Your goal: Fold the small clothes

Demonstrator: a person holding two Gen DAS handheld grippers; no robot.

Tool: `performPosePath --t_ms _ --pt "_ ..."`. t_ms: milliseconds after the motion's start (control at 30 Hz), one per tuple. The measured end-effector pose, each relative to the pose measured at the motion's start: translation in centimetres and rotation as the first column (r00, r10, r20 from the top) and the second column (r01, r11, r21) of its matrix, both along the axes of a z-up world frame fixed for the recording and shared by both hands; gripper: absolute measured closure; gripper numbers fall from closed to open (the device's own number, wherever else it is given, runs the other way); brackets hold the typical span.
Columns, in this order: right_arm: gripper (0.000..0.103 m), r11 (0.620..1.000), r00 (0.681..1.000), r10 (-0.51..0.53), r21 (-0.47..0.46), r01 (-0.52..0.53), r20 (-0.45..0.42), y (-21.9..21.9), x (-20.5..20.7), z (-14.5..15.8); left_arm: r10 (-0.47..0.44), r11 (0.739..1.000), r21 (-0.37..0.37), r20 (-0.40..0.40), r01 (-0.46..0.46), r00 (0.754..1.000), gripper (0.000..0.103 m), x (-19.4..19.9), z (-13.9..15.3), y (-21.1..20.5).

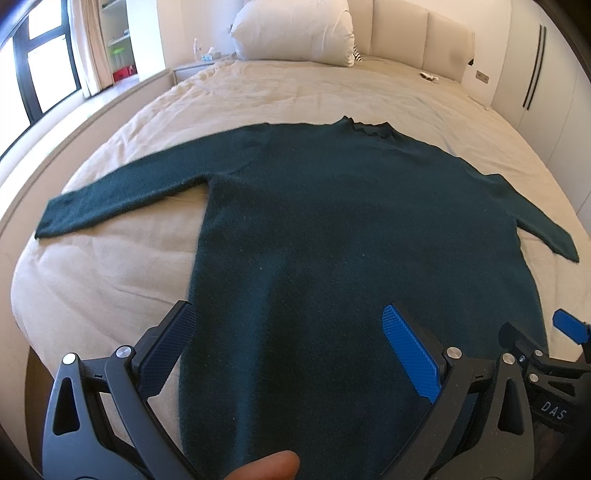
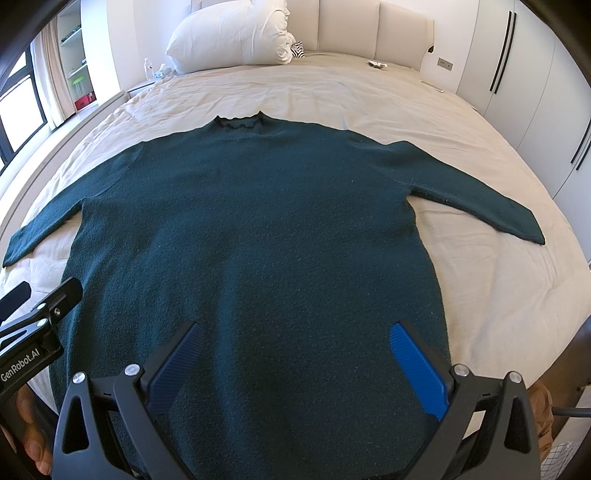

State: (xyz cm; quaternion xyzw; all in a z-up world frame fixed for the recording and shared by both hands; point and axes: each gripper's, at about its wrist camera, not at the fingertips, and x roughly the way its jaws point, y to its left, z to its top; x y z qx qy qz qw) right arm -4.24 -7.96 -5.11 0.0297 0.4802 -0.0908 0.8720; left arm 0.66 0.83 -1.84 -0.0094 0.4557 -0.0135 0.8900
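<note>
A dark green sweater (image 2: 255,236) lies flat and face-down or face-up, which cannot be told, on a beige bed (image 2: 369,96), its scalloped collar (image 2: 240,122) pointing toward the pillow (image 2: 229,33) at the headboard and both sleeves spread outward. The left gripper (image 1: 290,347) hovers over the lower left part of the body, its fingers (image 1: 410,354) spread wide with nothing between them; the right gripper (image 2: 295,369) hangs over the lower right part, equally wide and empty. Each tool is glimpsed at the edge of the other's view, so the two sit side by side near the hem, which lies below both frames. Judging from the layout, no fold has been made yet, and the step in hand appears to be choosing the first grasp. To do it well, each gripper likely needs to pinch only the knit at matching points, such as the left sleeve (image 1: 122,184) and right sleeve (image 2: 476,199) or the two hem corners, without catching the bedsheet beneath. The fuzzy fabric looks soft and liable to stretch or drag, so lifting evenly and laying the fold down square to the body's side edges should keep it from skewing. A person's fingertip (image 1: 266,467) shows at the bottom of the left view.
</note>
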Motion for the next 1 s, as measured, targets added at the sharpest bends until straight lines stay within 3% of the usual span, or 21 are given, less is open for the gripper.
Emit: performPosePath --t_ms 133,333,400,467,600,733,800,967,1000 --pt "0.000 1.000 1.000 0.000 0.021 0.000 0.011 0.1 0.0 0.0 0.007 0.999 -0.043 0.003 -0.006 1.000 0.000 0.0 -0.2 0.8" --pt "0.000 0.999 0.999 0.010 0.042 -0.012 0.051 0.4 0.2 0.6 0.033 0.969 -0.244 0.001 -0.032 0.999 0.000 1.5 0.8 5.7" --pt "0.000 0.999 0.998 0.012 0.045 -0.015 0.064 0.4 0.7 1.1 0.056 0.936 -0.347 0.002 -0.052 0.998 0.000 2.2 1.2 8.4" --pt "0.000 0.999 0.996 0.018 0.048 -0.022 0.082 0.7 1.1 1.6 0.088 0.888 -0.454 0.009 -0.075 0.996 0.000 2.8 1.4 11.6" --pt "0.000 0.998 0.993 0.043 0.037 -0.048 0.107 1.5 2.2 2.7 0.224 0.802 -0.578 0.059 -0.150 0.973 0.000 3.1 2.0 18.5" --pt "0.000 0.997 0.992 0.071 0.019 -0.074 0.108 2.6 3.2 2.8 0.325 0.717 -0.652 0.001 -0.245 0.946 0.000 3.2 1.4 26.1" --pt "0.000 0.996 0.992 0.081 0.015 -0.083 0.094 3.1 3.7 2.5 0.430 0.636 -0.705 -0.011 -0.312 0.903 0.000 2.6 0.9 30.7" --pt "0.000 0.994 0.993 0.104 0.007 -0.105 0.063 4.4 4.8 1.6 0.629 0.354 -0.822 -0.144 -0.447 0.764 0.000 1.8 -2.7 40.3" --pt "0.000 0.994 0.992 0.106 0.005 -0.107 0.061 4.6 4.9 1.5 0.655 0.323 -0.826 -0.157 -0.462 0.739 0.001 1.7 -3.1 41.2"
